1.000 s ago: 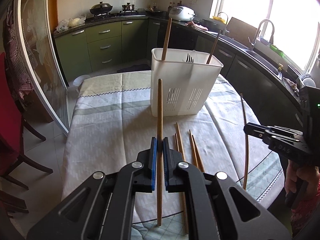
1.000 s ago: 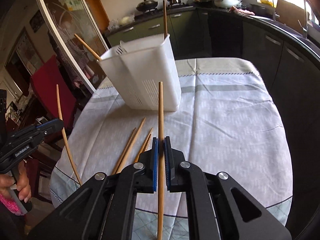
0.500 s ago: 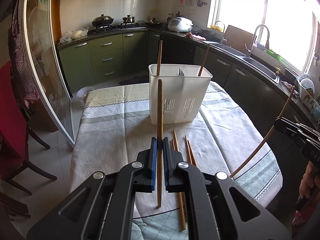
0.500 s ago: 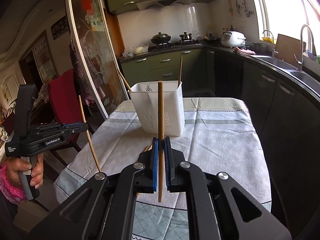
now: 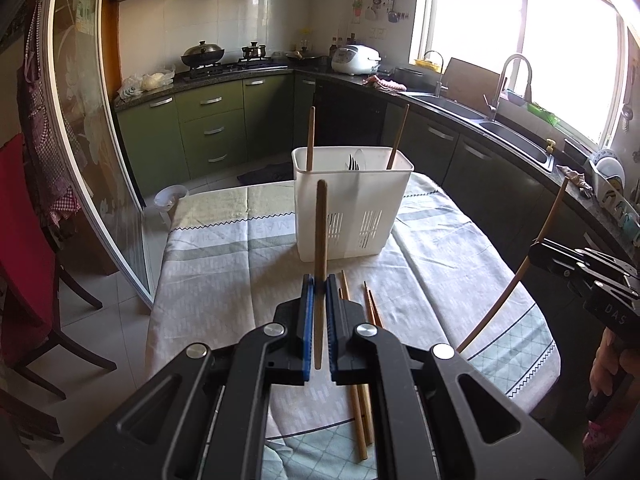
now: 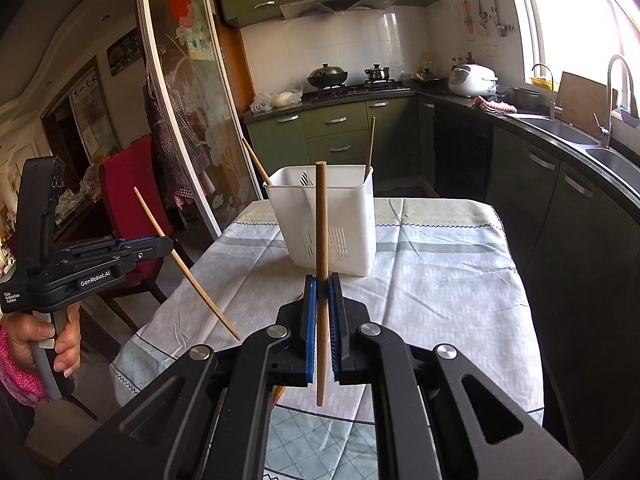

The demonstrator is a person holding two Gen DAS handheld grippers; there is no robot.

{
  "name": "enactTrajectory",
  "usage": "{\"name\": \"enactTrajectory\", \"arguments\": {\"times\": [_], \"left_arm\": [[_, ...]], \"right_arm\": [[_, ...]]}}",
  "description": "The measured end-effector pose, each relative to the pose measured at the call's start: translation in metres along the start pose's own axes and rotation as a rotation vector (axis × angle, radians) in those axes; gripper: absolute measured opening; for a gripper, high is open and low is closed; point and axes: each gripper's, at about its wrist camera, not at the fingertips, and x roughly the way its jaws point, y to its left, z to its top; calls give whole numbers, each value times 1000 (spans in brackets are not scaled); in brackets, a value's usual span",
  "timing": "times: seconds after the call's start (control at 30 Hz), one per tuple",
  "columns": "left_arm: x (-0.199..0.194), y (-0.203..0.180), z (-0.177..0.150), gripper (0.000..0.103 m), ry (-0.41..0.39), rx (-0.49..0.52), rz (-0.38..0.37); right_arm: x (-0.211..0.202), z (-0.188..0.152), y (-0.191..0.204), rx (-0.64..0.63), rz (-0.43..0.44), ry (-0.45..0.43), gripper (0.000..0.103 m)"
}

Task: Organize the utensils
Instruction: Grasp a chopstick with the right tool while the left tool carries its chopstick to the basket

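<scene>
Both grippers have lifted higher, left gripper point(image 5: 316, 286) and right gripper point(image 6: 322, 286) each pinching a slim wooden chopstick point(image 5: 320, 240) upright before the white slotted caddy point(image 5: 352, 204).

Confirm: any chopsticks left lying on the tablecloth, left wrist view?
Yes, several loose chopsticks lie on the tablecloth in front of the white caddy, just beyond the left gripper.

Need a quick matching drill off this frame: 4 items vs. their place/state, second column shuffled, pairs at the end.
Items:
1. left gripper
2. white caddy
3. loose chopsticks
4. rice cooker

Places/states:
A. lying flat on the tablecloth
B. on the kitchen counter
C. standing on the table, two chopsticks leaning inside
D. shut on one chopstick held above the table

Pairs: 1-D, 2-C, 3-A, 4-B
</scene>
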Motion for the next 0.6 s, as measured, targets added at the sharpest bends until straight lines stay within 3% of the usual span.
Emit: {"name": "enactTrajectory", "arguments": {"times": [0.27,0.6], "left_arm": [[-6,-9,23,6,-23,7,-34],[-38,-35,102,6,-165,41,-80]], "right_arm": [[-3,23,3,-13,20,-35,7],[-20,109,0,-21,23,-163,7]]}}
